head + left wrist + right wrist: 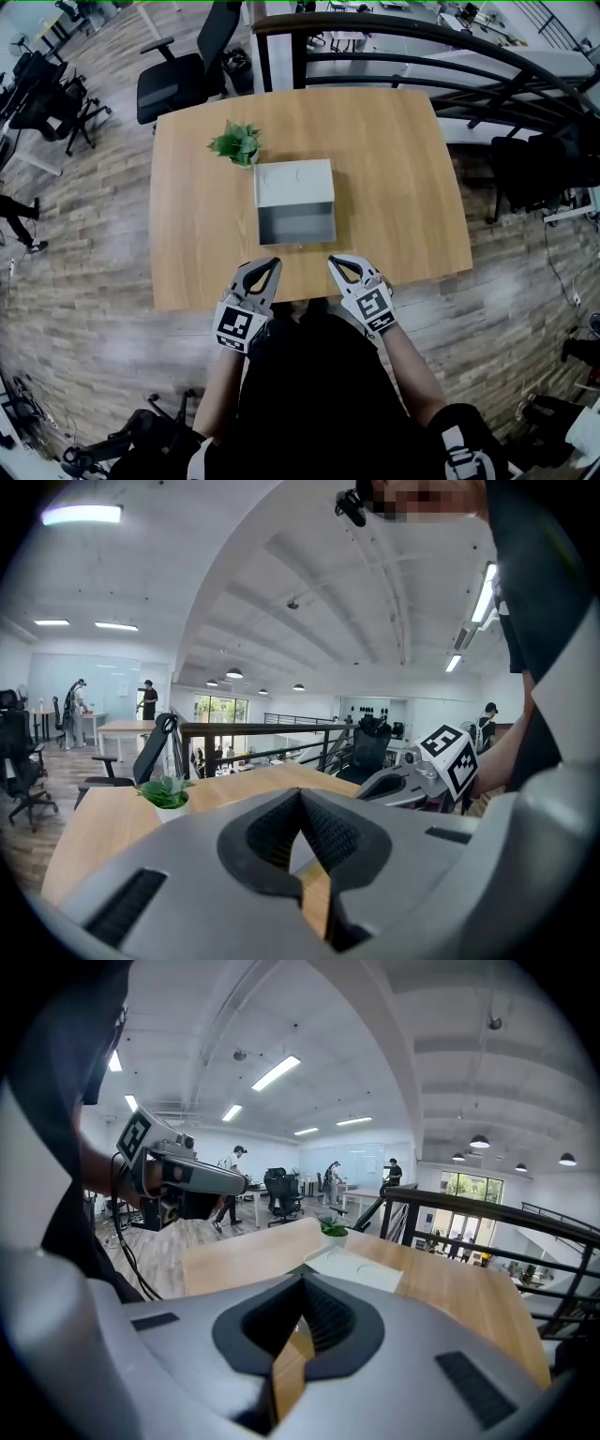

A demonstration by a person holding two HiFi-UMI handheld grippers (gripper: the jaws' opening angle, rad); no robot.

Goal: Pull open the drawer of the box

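The white box (293,182) stands in the middle of the wooden table (394,169). Its drawer (296,225) is slid out toward me, and the grey inside shows nothing in it. My left gripper (272,265) hovers over the table's front edge, just short of the drawer's left corner, with its jaws shut on nothing. My right gripper (335,262) mirrors it off the drawer's right corner, also shut and holding nothing. In the right gripper view the box (356,1267) lies beyond the closed jaws (302,1283). The left gripper view shows its closed jaws (300,794) and the right gripper (412,775) beside them.
A small potted plant (236,143) stands at the box's back left corner, and shows too as the plant (166,792) and the plant (334,1230). An office chair (183,75) and a dark railing (422,47) lie behind the table. Several people stand far off.
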